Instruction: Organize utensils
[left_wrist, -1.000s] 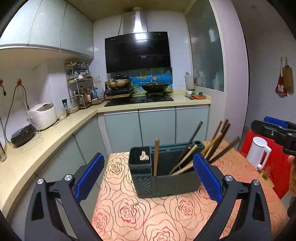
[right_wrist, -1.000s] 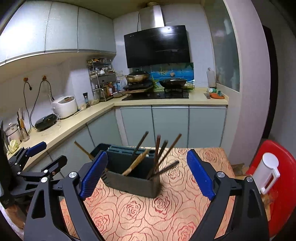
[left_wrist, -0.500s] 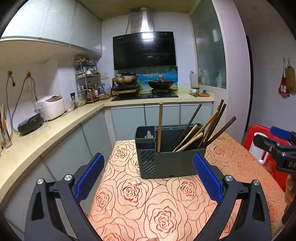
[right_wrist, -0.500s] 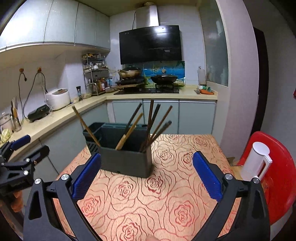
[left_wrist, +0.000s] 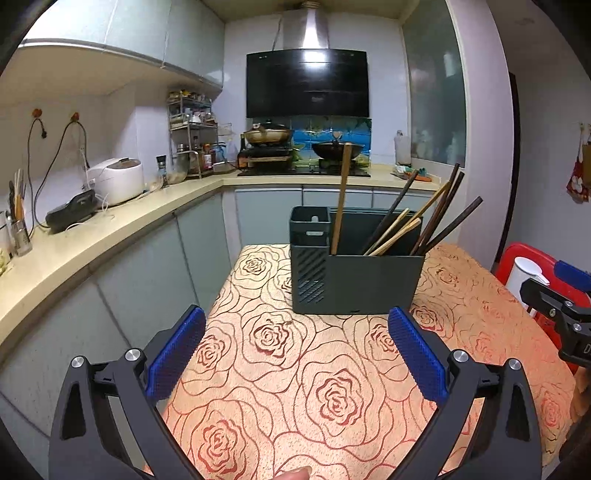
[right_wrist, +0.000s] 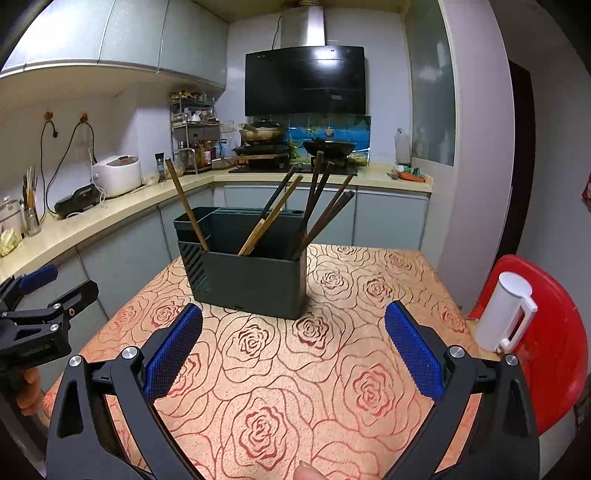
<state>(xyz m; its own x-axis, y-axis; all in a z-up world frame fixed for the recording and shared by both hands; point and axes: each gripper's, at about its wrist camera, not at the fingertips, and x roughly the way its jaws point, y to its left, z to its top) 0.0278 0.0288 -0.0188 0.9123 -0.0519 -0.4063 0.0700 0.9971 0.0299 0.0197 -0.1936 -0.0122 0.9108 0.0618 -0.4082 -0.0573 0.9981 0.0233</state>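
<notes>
Table (left_wrist: 332, 387) lies under both grippers. Holder (left_wrist: 356, 273) stands ahead of the left gripper (left_wrist: 297, 354), past its jaws and slightly right; ahead-left of the right gripper (right_wrist: 293, 349). Both sets of jaws are seen wide apart, nothing between them. Chopsticks (right_wrist: 321, 210) lean loosely in the holder, one (left_wrist: 340, 199) apart at its left end. Judged light, stiff, smooth, liable to slip; best pinched on the upper shaft, above the rim.
</notes>
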